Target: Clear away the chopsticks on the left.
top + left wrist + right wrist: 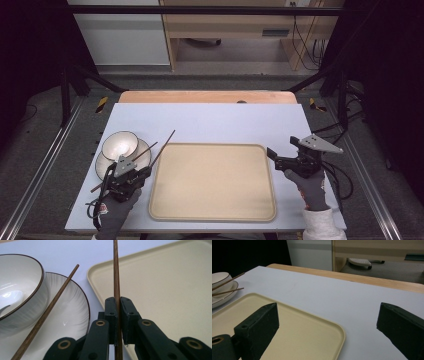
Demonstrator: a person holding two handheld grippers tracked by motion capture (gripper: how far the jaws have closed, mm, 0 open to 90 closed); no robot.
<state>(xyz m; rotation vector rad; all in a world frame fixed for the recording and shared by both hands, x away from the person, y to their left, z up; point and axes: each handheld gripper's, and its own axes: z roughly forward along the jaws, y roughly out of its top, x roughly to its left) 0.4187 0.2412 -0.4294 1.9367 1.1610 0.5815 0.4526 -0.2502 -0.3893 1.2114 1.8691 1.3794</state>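
Slender dark-brown wooden chopstick (pixel 116 270): clamped between the closed jaws of the left gripper (pixel 131 176), long axis pointing up and away past the left edge of the beige rectangular plastic tray (pixel 215 210). Second brown chopstick (pixel 47 312): lying diagonally across the white dark-rimmed plate (pixel 72 315), beside the white dark-rimmed bowl (pixel 22 290) on that plate. Right gripper (pixel 280 159): jaws wide apart, empty, just right of the tray. Surface: pale lavender table mat (pixel 225 120).

A tray (pixel 212 182) is set at the middle of the table (pixel 225 120). To its left a bowl (pixel 120 144) is stacked on a plate (pixel 102 165), across which one chopstick (pixel 145 149) is laid; a second chopstick (pixel 165 145) is angled between plate and tray.
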